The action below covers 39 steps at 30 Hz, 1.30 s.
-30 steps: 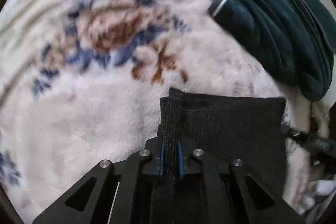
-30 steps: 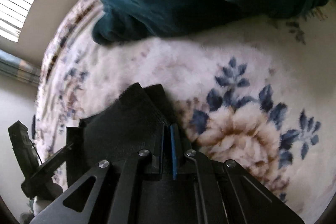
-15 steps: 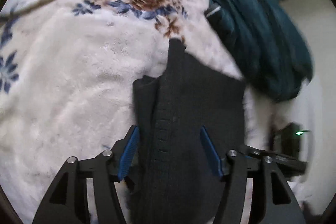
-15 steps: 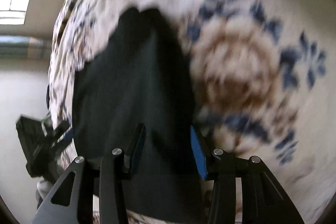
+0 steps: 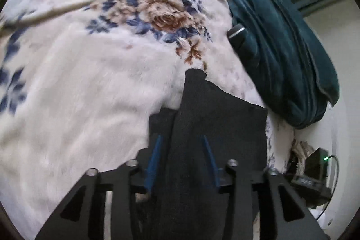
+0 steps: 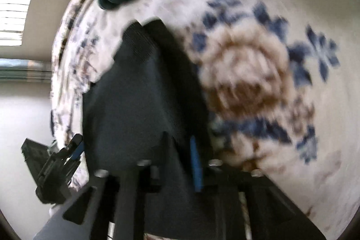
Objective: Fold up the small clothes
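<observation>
Floral blanket (image 5: pixel 90 82) fills the view, teal cloth (image 5: pixel 281 48) at one o'clock; black garment (image 5: pixel 213 123) lies at six under both grippers, left gripper (image 5: pixel 182 161) opening, right gripper (image 6: pixel 180 163) closing, neither pinching it

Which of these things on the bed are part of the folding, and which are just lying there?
Part of the job:
- black garment
- left gripper, fingers opening around it
- right gripper, fingers closing over it

Just lying about:
- teal blanket
- floral bedspread
- small black device
</observation>
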Each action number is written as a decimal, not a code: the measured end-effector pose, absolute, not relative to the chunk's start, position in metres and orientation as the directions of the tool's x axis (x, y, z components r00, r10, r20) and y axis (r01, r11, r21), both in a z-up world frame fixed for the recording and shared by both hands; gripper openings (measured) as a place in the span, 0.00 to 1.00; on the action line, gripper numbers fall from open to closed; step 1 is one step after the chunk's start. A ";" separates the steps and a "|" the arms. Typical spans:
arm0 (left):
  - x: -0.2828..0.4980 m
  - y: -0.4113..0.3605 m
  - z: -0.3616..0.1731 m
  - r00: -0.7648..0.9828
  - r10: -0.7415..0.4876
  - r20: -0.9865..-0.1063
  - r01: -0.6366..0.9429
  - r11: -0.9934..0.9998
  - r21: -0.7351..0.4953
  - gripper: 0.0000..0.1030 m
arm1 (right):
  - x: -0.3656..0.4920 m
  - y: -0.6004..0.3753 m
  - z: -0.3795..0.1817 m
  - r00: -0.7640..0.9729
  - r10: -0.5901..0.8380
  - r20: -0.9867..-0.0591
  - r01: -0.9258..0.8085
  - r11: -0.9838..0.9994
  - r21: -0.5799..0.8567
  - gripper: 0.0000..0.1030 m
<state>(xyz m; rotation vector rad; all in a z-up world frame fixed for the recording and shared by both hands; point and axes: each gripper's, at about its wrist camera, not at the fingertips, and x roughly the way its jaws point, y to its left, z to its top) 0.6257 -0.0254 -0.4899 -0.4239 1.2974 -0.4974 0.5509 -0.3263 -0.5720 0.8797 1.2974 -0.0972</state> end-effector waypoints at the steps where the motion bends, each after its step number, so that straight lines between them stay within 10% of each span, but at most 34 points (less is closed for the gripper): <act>1: 0.634 -0.030 -0.496 0.182 -0.548 -0.816 0.110 0.836 -0.537 0.37 | 0.557 -0.329 -0.571 0.322 0.394 -0.861 0.521 0.686 0.509 0.38; 6: 0.648 -0.058 -0.508 0.135 -0.582 -0.802 0.176 0.810 -0.559 0.19 | 0.592 -0.336 -0.588 0.306 0.397 -0.865 0.497 0.709 0.501 0.38; 11: 0.642 -0.021 -0.516 0.148 -0.813 -0.563 0.013 0.571 -0.821 0.18 | 0.601 -0.332 -0.583 0.403 0.552 -0.730 0.421 0.596 0.684 0.08; 14: 0.646 -0.010 -0.530 0.155 -0.658 -0.737 0.008 0.747 -0.665 0.19 | 0.598 -0.338 -0.577 0.420 0.480 -0.770 0.421 0.649 0.634 0.08; 20: 0.648 -0.023 -0.515 0.175 -0.675 -0.717 0.044 0.733 -0.679 0.21 | 0.600 -0.343 -0.578 0.366 0.350 -0.862 0.449 0.745 0.493 0.08; 23: 0.651 -0.027 -0.515 0.173 -0.694 -0.699 0.055 0.715 -0.697 0.37 | 0.596 -0.342 -0.565 0.395 0.319 -0.861 0.438 0.759 0.482 0.08; 25: 0.656 -0.025 -0.518 0.157 -0.698 -0.699 0.051 0.713 -0.700 0.59 | 0.592 -0.345 -0.566 0.383 0.327 -0.864 0.444 0.755 0.483 0.14; 29: 0.664 -0.038 -0.527 0.125 -0.677 -0.725 0.082 0.736 -0.672 0.63 | 0.594 -0.352 -0.580 0.337 0.364 -0.869 0.471 0.734 0.490 0.52; 39: 0.649 -0.047 -0.472 0.210 -0.613 -0.762 0.184 0.790 -0.585 0.63 | 0.604 -0.359 -0.600 0.308 0.440 -0.843 0.462 0.705 0.537 0.42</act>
